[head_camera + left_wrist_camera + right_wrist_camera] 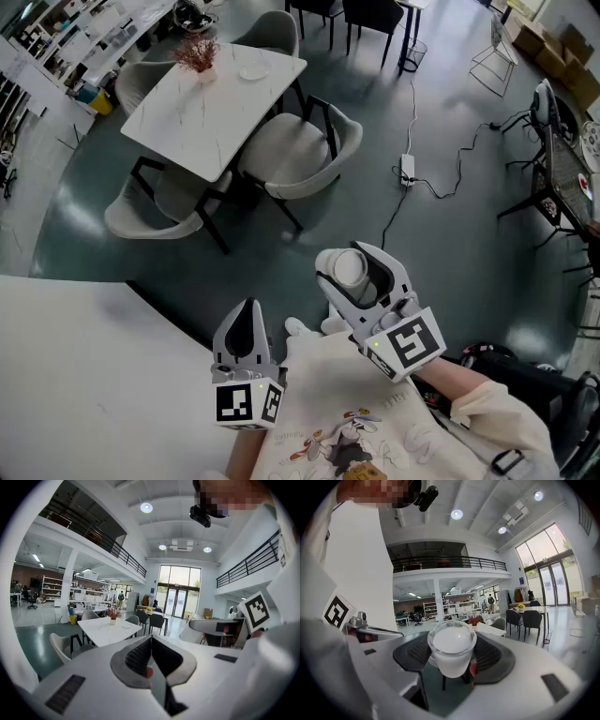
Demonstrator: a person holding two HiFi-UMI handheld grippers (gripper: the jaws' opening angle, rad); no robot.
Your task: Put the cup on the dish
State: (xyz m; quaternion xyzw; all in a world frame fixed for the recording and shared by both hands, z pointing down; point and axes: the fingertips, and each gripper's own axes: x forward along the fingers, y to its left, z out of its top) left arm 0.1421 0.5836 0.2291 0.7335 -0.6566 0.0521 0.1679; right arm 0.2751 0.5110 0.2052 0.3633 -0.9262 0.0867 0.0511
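Observation:
A small white cup [351, 268] sits between the jaws of my right gripper [362, 273], which is shut on its sides at chest height over the floor. In the right gripper view the cup [451, 649] stands upright between the dark pads, filling the right gripper [453, 654]. My left gripper [249, 307] hangs beside it on the left, shut with nothing in it; the left gripper view shows its jaws [151, 654] pressed together. A small white dish [253, 72] lies on the far marble table [192, 117], well ahead of both grippers.
A dried plant in a pot [197, 54] stands next to the dish. Grey chairs [302, 155] ring that table. A white tabletop [75, 375] fills the lower left. A cable and power strip [407, 169] lie on the dark floor.

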